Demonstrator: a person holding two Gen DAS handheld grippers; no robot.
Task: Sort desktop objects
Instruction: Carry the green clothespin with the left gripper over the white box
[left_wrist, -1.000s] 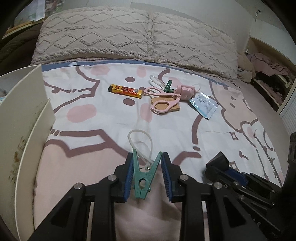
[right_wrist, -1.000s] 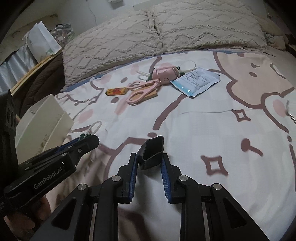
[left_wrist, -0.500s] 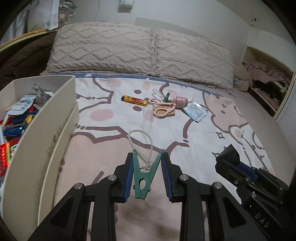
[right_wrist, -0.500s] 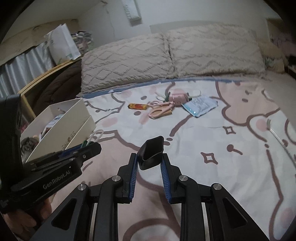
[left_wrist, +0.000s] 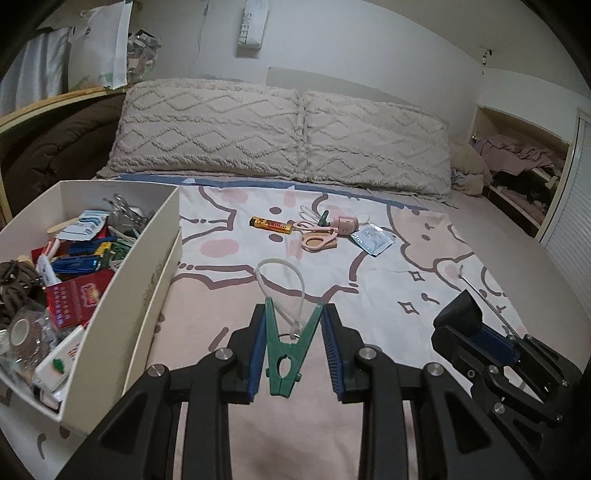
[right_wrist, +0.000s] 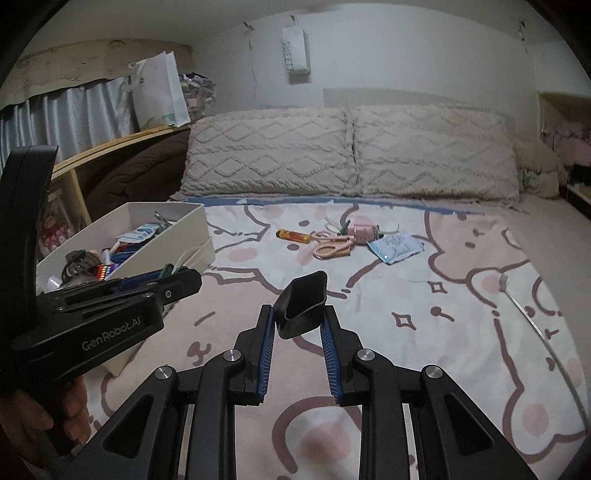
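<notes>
My left gripper (left_wrist: 293, 314) is shut on a green clothespin (left_wrist: 286, 350) that carries a white loop (left_wrist: 280, 280), held above the bedsheet just right of the white storage box (left_wrist: 147, 258). My right gripper (right_wrist: 297, 317) is shut on a small black cap (right_wrist: 304, 302), held above the sheet; it also shows in the left wrist view (left_wrist: 458, 317). Far on the sheet lie a yellow lighter (left_wrist: 271, 224), pink scissors (left_wrist: 317, 240), a small pink device (left_wrist: 345, 225), another green clip (left_wrist: 323, 218) and a blue-white packet (left_wrist: 373, 240).
The box holds several small items. Two pillows (left_wrist: 280, 133) line the bed's head. A thin metal fork (right_wrist: 524, 310) lies on the sheet at the right. A wooden shelf (right_wrist: 92, 155) stands left of the bed, a closet (left_wrist: 517, 173) to the right.
Both grippers have risen and pulled back from the sheet, each still holding its object. The box, with its contents, has come into view at the left.
</notes>
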